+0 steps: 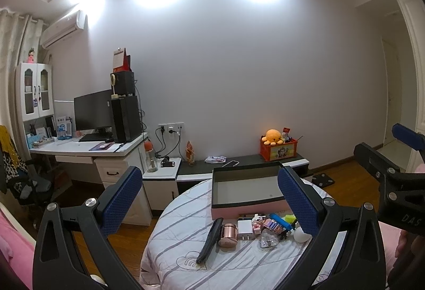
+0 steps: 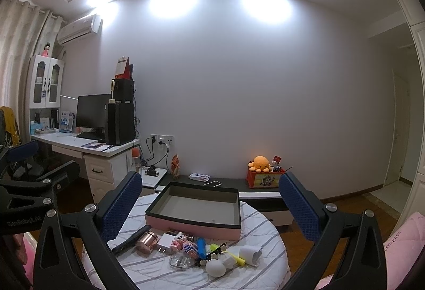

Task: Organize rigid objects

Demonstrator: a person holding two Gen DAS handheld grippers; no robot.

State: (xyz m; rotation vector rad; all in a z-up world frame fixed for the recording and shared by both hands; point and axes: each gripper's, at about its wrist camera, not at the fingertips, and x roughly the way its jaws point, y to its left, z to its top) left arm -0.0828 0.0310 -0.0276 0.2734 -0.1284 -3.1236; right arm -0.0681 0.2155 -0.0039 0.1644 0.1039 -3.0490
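A pink box [image 1: 247,207] [image 2: 194,227] with a dark rim and an empty grey inside stands on the round table [image 1: 186,258] [image 2: 159,271] under a striped white cloth. In front of it lies a row of small items: a black flat bar [image 1: 209,239] [image 2: 131,238], a copper cylinder [image 1: 228,234] [image 2: 147,238], a white charger [image 1: 245,229] [image 2: 166,242], a blue tube [image 1: 280,222] [image 2: 201,247], a white ball [image 1: 301,234] [image 2: 215,267]. My left gripper [image 1: 209,190] and right gripper [image 2: 209,197] hover open above, holding nothing.
A low black and white cabinet [image 1: 252,161] along the wall carries an orange toy crate [image 1: 279,148] with a plush. To the left stand a white desk [image 1: 87,149] with a monitor and an office chair [image 1: 24,184]. Wooden floor surrounds the table.
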